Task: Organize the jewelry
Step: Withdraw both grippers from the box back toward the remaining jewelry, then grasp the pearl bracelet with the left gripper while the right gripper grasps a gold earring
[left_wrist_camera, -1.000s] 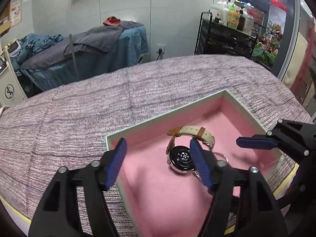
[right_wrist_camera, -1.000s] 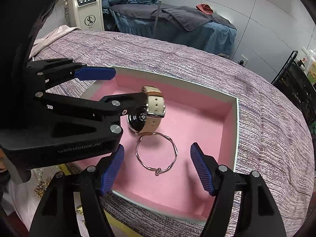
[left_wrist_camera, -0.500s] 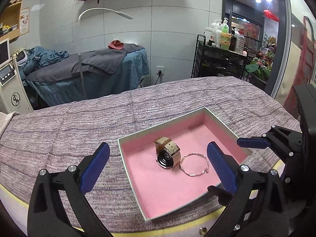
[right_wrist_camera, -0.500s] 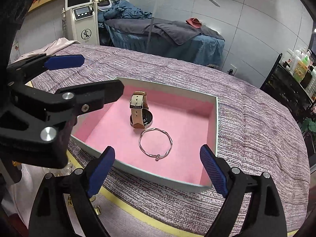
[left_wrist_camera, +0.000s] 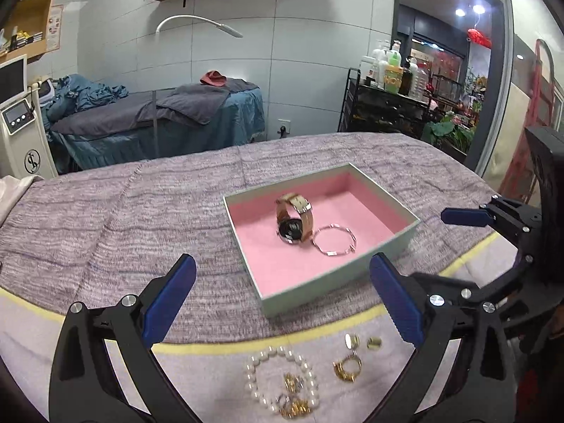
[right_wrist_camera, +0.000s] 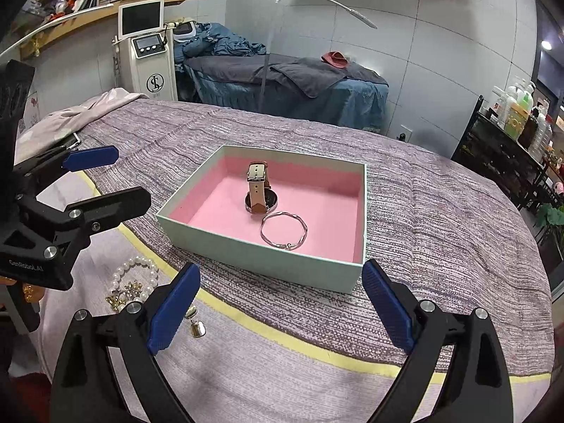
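Note:
A pale green box (left_wrist_camera: 394, 246) with a pink lining sits on the purple bedspread; it also shows in the right wrist view (right_wrist_camera: 253, 246). In it lie a watch with a tan strap (left_wrist_camera: 294, 216) (right_wrist_camera: 259, 190) and a silver bangle (left_wrist_camera: 335, 239) (right_wrist_camera: 283, 231). On the near edge of the bed lie a pearl bracelet (left_wrist_camera: 282, 377) (right_wrist_camera: 135, 275), gold earrings (left_wrist_camera: 347, 365) and small gold pieces (left_wrist_camera: 359, 342) (right_wrist_camera: 195, 322). My left gripper (left_wrist_camera: 282, 299) is open and empty above the loose jewelry. My right gripper (right_wrist_camera: 280, 303) is open and empty in front of the box.
A yellow stripe (right_wrist_camera: 282, 338) runs along the bedspread's near edge. A massage bed (left_wrist_camera: 158, 116), a white machine (right_wrist_camera: 146, 56) and a black rack of bottles (left_wrist_camera: 387, 105) stand behind. A pale cloth (right_wrist_camera: 81, 112) lies at the far left of the bed.
Both grippers have pulled back and up from the box and opened wider. The watch and bangle stay in the box. The loose jewelry at the near edge has come into view.

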Demonstrator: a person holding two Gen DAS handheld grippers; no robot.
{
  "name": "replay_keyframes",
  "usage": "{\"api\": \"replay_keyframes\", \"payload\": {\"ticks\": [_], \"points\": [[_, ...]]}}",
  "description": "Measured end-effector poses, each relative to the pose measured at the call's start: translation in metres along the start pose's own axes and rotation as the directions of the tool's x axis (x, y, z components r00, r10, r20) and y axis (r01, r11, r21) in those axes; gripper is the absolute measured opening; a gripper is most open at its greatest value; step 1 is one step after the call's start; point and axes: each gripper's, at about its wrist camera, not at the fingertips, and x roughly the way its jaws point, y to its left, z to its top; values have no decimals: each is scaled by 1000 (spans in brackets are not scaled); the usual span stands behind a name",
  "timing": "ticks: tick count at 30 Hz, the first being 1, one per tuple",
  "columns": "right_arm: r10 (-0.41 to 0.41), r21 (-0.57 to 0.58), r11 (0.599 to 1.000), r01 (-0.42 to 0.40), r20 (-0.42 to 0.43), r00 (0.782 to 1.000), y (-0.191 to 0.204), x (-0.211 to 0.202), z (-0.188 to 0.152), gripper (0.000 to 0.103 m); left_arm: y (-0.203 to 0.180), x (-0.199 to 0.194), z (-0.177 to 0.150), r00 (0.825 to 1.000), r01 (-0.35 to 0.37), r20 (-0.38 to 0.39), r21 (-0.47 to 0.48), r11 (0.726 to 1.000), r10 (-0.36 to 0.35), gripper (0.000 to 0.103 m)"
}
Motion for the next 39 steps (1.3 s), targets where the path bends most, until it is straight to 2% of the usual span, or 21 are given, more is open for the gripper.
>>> {"api": "replay_keyframes", "payload": {"ticks": [9, 16, 26, 32, 39], "points": [[6, 10, 1000, -6, -29, 1000, 12, -2, -26, 91, -15, -14, -41, 1000, -17, -18, 54, 998, 18, 97], [20, -2, 1000, -20, -27, 999, 22, -8, -42, 91, -15, -20, -65, 997, 26, -70, 34, 999, -23, 97], [45, -34, 998, -48, -74, 996, 33, -1, -65, 89, -11, -24, -98, 992, 11, -129, 18, 1000, -9, 97], [65, -43, 997, -70, -110, 992, 39, 6, -68, 69, -9, -21, -106, 989, -6, -145, 16, 1000, 8, 97], [80, -48, 995, -87, -132, 988, 45, 11, -68, 61, 9, -25, -101, 992, 12, -128, -58, 998, -20, 93]]}}
